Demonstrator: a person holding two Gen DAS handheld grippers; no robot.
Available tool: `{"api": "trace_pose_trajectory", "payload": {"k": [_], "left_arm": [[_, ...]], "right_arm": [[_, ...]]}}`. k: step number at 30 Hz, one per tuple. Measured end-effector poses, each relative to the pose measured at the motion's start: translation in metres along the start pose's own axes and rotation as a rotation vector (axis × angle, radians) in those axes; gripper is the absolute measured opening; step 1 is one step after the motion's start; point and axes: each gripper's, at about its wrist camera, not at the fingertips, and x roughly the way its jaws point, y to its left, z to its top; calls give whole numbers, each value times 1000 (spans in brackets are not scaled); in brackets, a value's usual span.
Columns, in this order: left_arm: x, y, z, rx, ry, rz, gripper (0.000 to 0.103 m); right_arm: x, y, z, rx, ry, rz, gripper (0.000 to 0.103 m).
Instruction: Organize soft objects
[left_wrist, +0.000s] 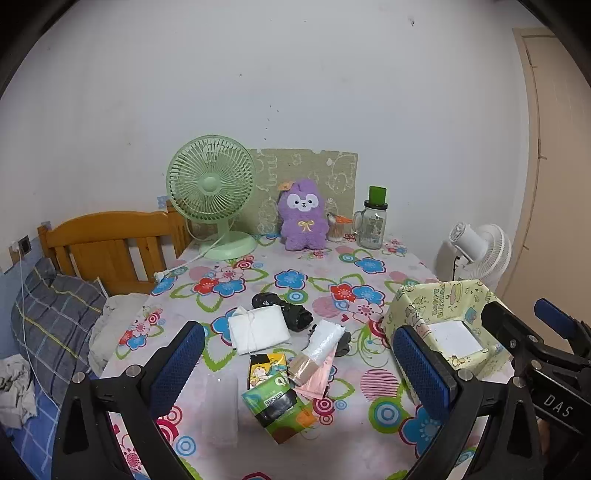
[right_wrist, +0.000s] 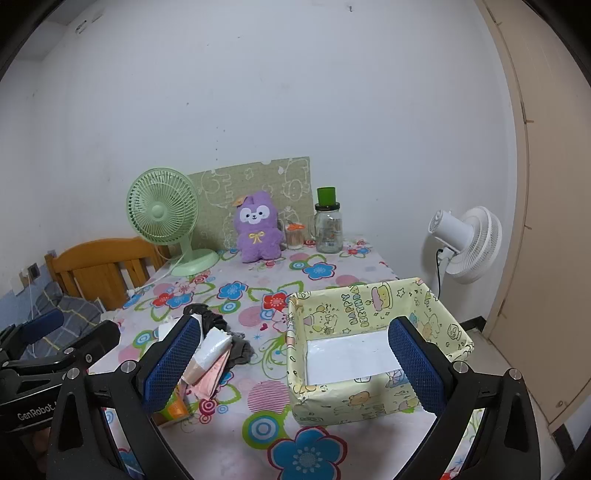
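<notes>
Both grippers, left gripper (left_wrist: 299, 354) and right gripper (right_wrist: 295, 363), spread wide and empty; white folded cloth (left_wrist: 258, 328) looks light, limp — pinch folded edge, drop in paper-lined box (right_wrist: 373, 350).

On the counter (left_wrist: 369, 373) there were two fans in view: one green fan (left_wrist: 211, 192) and one white fan (left_wrist: 480, 251) beside it. There was one purple plush toy (left_wrist: 303, 216), one glass jar (left_wrist: 372, 225), one paper-covered box (right_wrist: 373, 347), one white folded cloth (left_wrist: 258, 328), one black cloth (left_wrist: 288, 310) and one green tissue pack (left_wrist: 275, 402).
</notes>
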Motion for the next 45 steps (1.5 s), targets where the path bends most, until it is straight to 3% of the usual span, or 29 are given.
{"api": "trace_pose_trajectory", "payload": {"k": [45], "left_arm": [[-6,4,-4,-3,-21,18,103]], "right_arm": [[-14,8,1,-36,-48,3,103]]}}
